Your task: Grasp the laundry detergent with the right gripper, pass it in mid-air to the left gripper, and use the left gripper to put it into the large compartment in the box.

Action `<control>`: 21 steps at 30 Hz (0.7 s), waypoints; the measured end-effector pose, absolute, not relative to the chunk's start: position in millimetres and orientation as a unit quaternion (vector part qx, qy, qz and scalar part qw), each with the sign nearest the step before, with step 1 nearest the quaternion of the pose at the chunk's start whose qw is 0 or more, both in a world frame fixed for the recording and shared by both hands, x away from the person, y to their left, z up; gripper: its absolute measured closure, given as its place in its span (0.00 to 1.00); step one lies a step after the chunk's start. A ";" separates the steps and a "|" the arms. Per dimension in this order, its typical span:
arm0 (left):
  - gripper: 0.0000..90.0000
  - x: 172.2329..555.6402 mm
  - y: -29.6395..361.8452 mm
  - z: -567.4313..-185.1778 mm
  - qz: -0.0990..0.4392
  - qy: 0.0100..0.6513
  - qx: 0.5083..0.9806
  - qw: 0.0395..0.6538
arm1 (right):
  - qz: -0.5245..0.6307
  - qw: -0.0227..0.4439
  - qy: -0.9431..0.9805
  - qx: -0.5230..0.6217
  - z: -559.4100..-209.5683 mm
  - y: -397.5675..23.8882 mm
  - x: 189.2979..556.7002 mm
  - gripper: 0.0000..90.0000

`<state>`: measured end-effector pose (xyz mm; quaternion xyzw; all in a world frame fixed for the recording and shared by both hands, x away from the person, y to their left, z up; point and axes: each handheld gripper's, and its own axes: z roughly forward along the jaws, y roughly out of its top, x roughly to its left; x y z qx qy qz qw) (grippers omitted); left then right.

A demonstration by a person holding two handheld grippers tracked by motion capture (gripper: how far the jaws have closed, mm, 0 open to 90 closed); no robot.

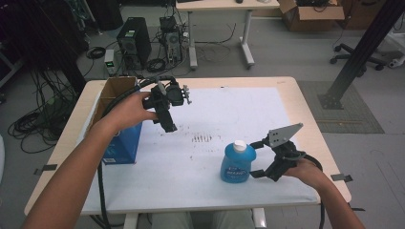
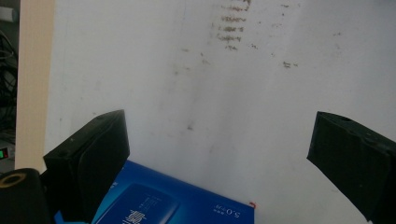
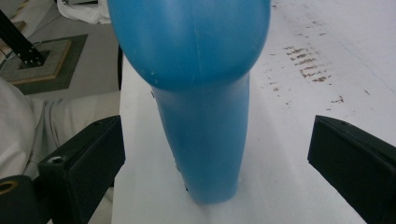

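Nearly closing in, the right gripper stood wide open around the bottle near the table's front edge, gripping nothing; an off-centre squeeze could topple it. Left gripper gaped empty.

The left gripper sits upper left of centre in the high view, raised and angled downward, its 2 jaws spread wide. The right gripper, lower right, points left, jaws likewise wide apart.

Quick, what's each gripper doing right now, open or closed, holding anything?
Left gripper: open, empty, above the table near the blue box.
Right gripper: open, jaws either side of the blue bottle, not gripping it.
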<state>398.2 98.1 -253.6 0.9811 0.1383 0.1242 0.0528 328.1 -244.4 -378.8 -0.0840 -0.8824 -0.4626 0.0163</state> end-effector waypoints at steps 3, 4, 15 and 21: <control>0.06 398.6 97.7 -253.6 0.125 0.137 0.981 0.051 | -0.464 0.017 -0.882 -0.081 -380.8 -240.1 328.5 0.04; 0.06 398.6 97.6 -253.7 0.124 0.136 0.982 0.051 | -0.466 0.018 -0.881 -0.080 -381.5 -239.0 328.7 0.04; 0.06 398.1 98.5 -253.7 0.127 0.138 0.981 0.053 | -0.475 0.023 -0.877 -0.075 -388.5 -229.1 329.2 0.04; 0.06 398.0 97.8 -253.6 0.126 0.139 0.981 0.051 | -0.482 0.026 -0.872 -0.077 -393.3 -226.5 329.7 0.05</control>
